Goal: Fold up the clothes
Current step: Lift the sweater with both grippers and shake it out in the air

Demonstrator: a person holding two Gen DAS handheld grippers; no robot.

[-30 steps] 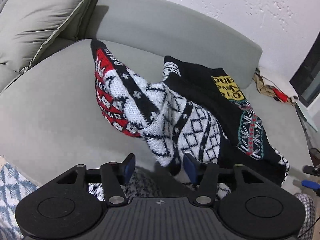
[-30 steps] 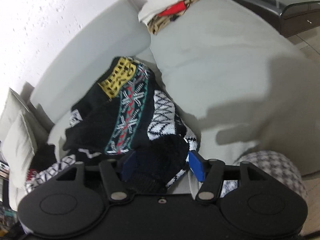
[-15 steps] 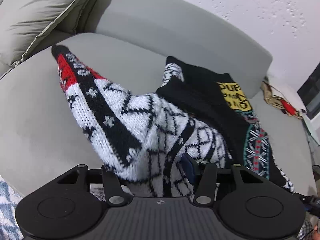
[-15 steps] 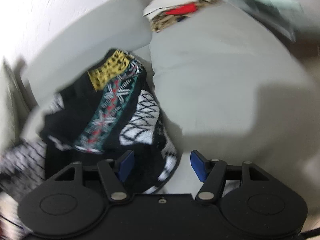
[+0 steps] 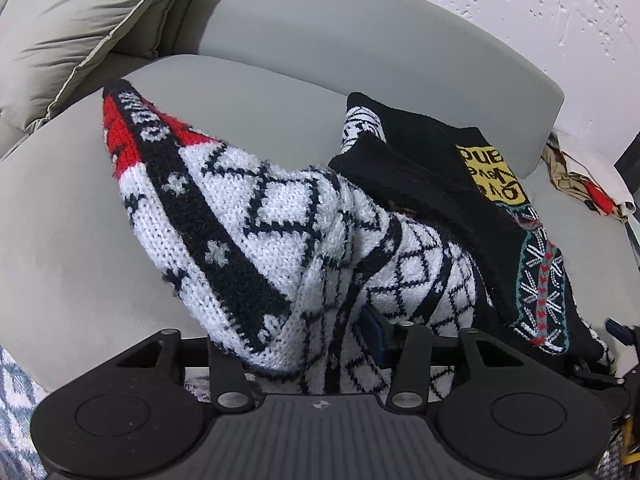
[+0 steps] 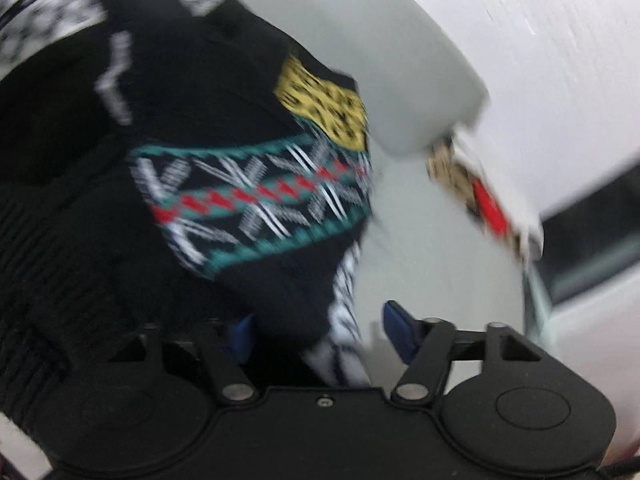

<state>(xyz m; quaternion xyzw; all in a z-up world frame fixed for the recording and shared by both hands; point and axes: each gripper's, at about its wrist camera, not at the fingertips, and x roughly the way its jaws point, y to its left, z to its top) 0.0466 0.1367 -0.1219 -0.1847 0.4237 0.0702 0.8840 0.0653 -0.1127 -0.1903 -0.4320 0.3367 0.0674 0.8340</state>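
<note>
Grey sofa (image 5: 280,128) fills the left wrist view, under a white textured wall (image 5: 520,12). A pale cushion (image 5: 80,28) leans at the sofa's left end. At the right end, beyond the backrest, lies a crumpled pile (image 5: 588,184) of beige and red cloth. A blue-white rug (image 5: 16,392) shows below the seat's front edge.

The sweater (image 5: 280,240) lies bunched on the seat, roughly centred. Its long axis runs across the sofa, from a red and black patterned end toward the cushion to a black part with a yellow patch (image 5: 492,176) and a teal-edged band toward the pile. The white and black knit middle drapes over the seat's front edge.

No containers are in view.

Left gripper (image 5: 308,344): knit cloth covers the gap between the fingers and hides the left pad. The right pad (image 5: 374,334) presses against the cloth. The jaws appear part closed with sweater between them; a firm grasp cannot be confirmed.

Right gripper (image 6: 320,332): the view is motion-blurred. The jaws stand wide apart. A black fold of the sweater (image 6: 200,184) hangs between them against the left pad (image 6: 242,336); the right pad (image 6: 400,328) is clear of the cloth, with bare seat behind it.
</note>
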